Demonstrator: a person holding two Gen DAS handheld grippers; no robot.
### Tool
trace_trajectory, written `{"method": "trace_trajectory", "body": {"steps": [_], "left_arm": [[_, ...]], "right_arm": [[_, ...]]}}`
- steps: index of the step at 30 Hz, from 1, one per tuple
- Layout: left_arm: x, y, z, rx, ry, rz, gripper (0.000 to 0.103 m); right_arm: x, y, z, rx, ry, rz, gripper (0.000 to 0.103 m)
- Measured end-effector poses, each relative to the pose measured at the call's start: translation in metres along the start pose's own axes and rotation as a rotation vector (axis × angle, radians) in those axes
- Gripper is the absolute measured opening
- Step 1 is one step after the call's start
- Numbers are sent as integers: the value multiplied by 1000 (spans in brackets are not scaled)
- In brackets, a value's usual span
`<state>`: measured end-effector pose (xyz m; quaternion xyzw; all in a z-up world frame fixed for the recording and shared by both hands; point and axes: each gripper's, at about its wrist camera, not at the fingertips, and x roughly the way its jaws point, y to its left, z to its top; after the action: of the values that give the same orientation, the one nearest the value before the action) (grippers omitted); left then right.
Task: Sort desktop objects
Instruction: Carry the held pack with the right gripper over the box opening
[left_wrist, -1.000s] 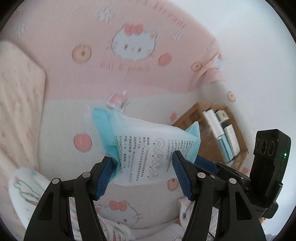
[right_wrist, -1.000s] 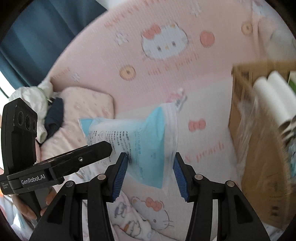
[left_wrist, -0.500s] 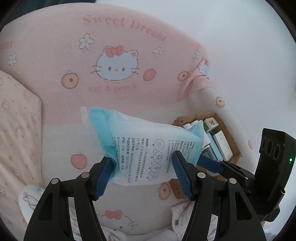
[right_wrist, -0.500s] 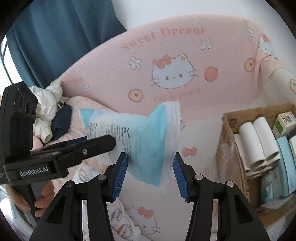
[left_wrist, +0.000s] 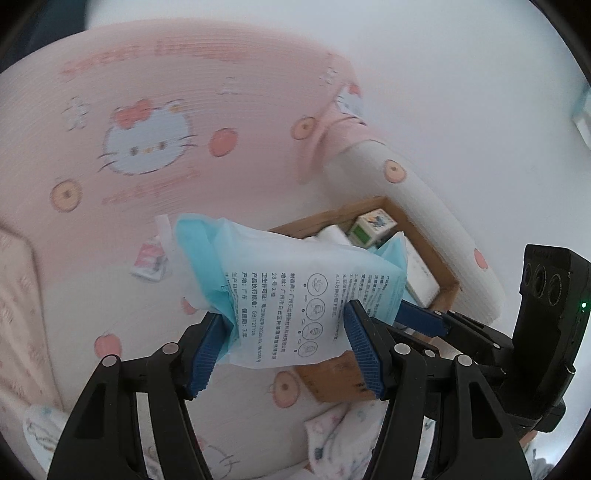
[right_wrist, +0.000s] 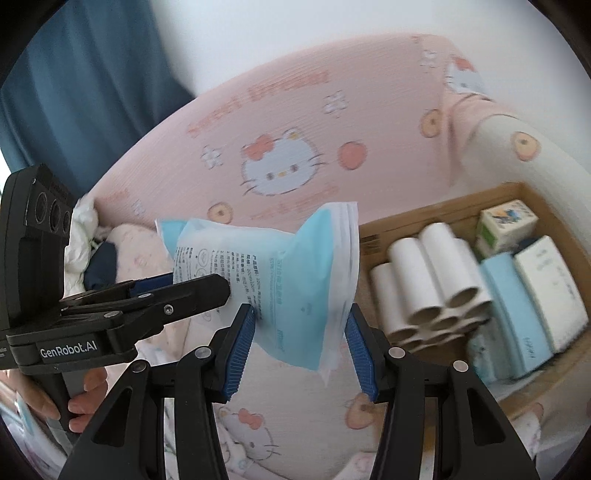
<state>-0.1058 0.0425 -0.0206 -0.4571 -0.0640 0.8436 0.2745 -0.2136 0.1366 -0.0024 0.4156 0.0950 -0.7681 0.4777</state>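
Observation:
A soft blue-and-white wipes pack (left_wrist: 295, 291) with printed text hangs in the air above the bed, held by both grippers. My left gripper (left_wrist: 286, 317) is shut on its near edge, blue pads pressed into both sides. My right gripper (right_wrist: 301, 317) is shut on the pack's (right_wrist: 288, 280) other end, by the sealed flap. In the left wrist view the right gripper's fingers (left_wrist: 421, 317) reach in from the right. In the right wrist view the left gripper's fingers (right_wrist: 199, 291) come in from the left. The pack hangs close beside the cardboard box (right_wrist: 443, 206), partly over its edge.
The box (left_wrist: 332, 376) holds several paper rolls (right_wrist: 432, 280), a small green-and-white carton (right_wrist: 506, 221) and flat blue and white packs (right_wrist: 513, 306). A small pink packet (left_wrist: 149, 260) lies on the sheet. A pink cartoon-print headboard (right_wrist: 295, 129) stands behind; a hand (right_wrist: 85, 398) grips the left handle.
Both grippers have risen together with the pack and moved toward the cardboard box, which now shows larger and closer. Neither grip has changed.

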Motion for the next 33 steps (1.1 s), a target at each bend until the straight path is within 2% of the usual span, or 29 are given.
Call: {"method": "trace_trajectory", "body": {"steps": [7, 16, 21, 26, 33], "left_arm": [[38, -52, 14, 54, 60, -78, 67], [86, -100, 15, 79, 159, -153, 67], [105, -104, 13, 21, 232, -156, 67], [122, -95, 7, -110, 342, -158, 67], [123, -90, 11, -175, 382, -171, 67]], "right_arm": [[-23, -53, 8, 62, 14, -41, 48], [-50, -113, -3, 155, 37, -125, 48], [-50, -138, -2, 193, 114, -116, 48], [-44, -151, 7, 185, 180, -106, 48], [-34, -162, 14, 189, 287, -56, 48]]}}
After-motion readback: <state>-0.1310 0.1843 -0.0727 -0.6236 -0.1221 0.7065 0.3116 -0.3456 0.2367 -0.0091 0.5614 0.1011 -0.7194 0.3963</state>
